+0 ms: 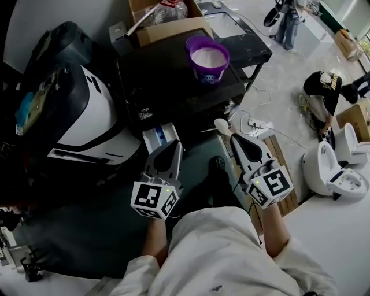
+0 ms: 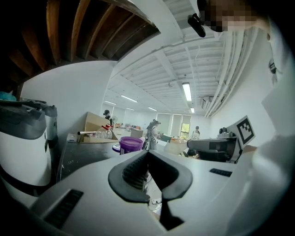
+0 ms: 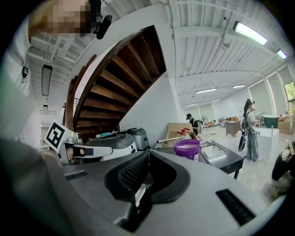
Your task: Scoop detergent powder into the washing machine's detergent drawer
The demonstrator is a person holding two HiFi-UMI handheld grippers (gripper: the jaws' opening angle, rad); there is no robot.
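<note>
A purple tub (image 1: 207, 58) of white powder stands on the black table (image 1: 167, 87); it also shows as the tub (image 2: 131, 144) and the tub (image 3: 187, 148) in the two gripper views. The white washing machine (image 1: 87, 113) lies to the left, its detergent drawer (image 1: 159, 136) pulled out. My left gripper (image 1: 173, 145) is shut and empty, its tips just below the drawer. My right gripper (image 1: 234, 139) is shut on the handle of a white scoop (image 1: 222, 125), whose bowl points toward the table. In its own view a white strip of scoop (image 3: 138, 192) shows between the jaws.
A cardboard box (image 1: 167, 28) and a plastic bottle (image 1: 169, 10) sit at the table's far edge. A power strip (image 1: 257, 124) and cables lie on the floor to the right. White fixtures (image 1: 335, 167) and a crouching person (image 1: 321, 87) are further right.
</note>
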